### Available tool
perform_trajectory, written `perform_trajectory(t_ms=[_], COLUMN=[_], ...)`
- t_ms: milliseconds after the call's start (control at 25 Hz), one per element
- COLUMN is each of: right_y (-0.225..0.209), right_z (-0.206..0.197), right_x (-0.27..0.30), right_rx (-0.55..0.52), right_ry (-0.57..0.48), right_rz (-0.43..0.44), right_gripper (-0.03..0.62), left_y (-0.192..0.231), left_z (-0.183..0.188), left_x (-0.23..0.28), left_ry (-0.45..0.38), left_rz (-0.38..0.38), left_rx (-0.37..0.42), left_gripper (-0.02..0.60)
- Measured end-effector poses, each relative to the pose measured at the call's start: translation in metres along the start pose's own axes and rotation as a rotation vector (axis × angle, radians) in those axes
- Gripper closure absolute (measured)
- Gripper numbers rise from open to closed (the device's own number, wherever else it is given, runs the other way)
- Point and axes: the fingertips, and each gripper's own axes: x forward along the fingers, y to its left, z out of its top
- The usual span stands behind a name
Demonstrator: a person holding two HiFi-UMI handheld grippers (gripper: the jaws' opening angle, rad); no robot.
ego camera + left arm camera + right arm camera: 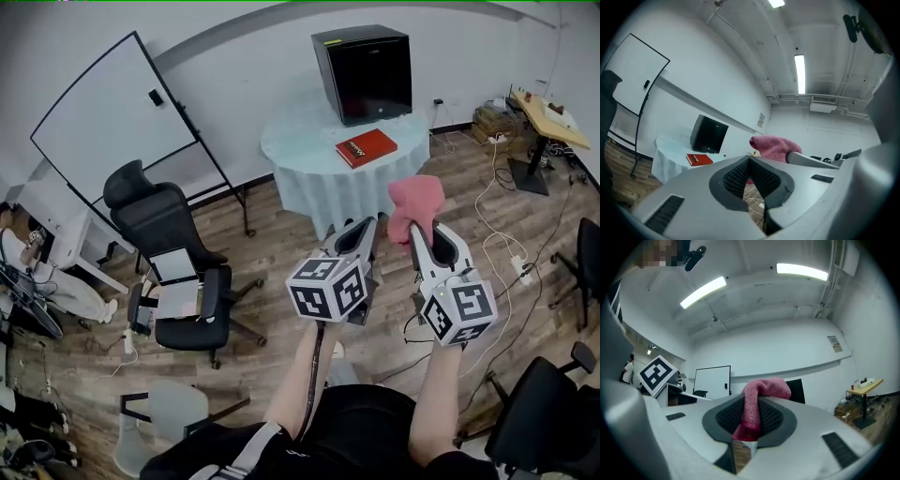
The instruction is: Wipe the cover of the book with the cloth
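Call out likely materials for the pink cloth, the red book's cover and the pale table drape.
Pink cloth: soft terry or microfibre, matte; a nubby pile shows in the right gripper view.
Red book cover: probably card or coated paper, flat and smooth; too small to judge gloss.
Pale blue-green table drape: thin woven fabric, matte; it hangs in soft folds.

White walls (234, 75) enclose a wood-plank floor (281, 253). A whiteboard (112, 122) stands left of a round, draped worktop (300, 141) bearing a black box (364, 70). Black chairs (173, 234) stand left. Cables (497, 211) trail right by a desk (553, 117). Strip lights (801, 270) cross the ceiling.
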Motion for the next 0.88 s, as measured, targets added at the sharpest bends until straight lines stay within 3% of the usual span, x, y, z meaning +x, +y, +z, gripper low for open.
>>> perform_trajectory(t_ms=[160, 320, 560, 760, 880], right_y=[-0.004, -0.022, -0.023, -0.096, -0.121], right_z=[-0.004, -0.012, -0.046, -0.062, -0.084], right_x=[0.002, 0.009, 0.040, 0.046, 0.073], right_rx=[0.017, 0.106, 0.100, 0.188, 0.230], right_ry=[0.014, 0.000, 0.079, 0.080, 0.117], right_rz=[0.014, 0.000, 0.045, -0.091, -0.140], right_gripper=[0.520, 0.520, 0.519, 0.518, 0.519], left_y=[0.002, 0.008, 0.056, 0.045, 0.079], left_z=[-0.002, -0.013, -0.021, -0.049, -0.056], left_x=[0.005, 0.004, 0.031, 0.083, 0.107], left_ry=[0.008, 0.051, 0.093, 0.187, 0.236], left_rz=[0.015, 0.020, 0.077, -0.027, 0.015], left_rx=[-0.005, -0.002, -0.058, -0.062, -0.052], left_gripper=[0.566, 0.566, 0.567, 0.566, 0.566])
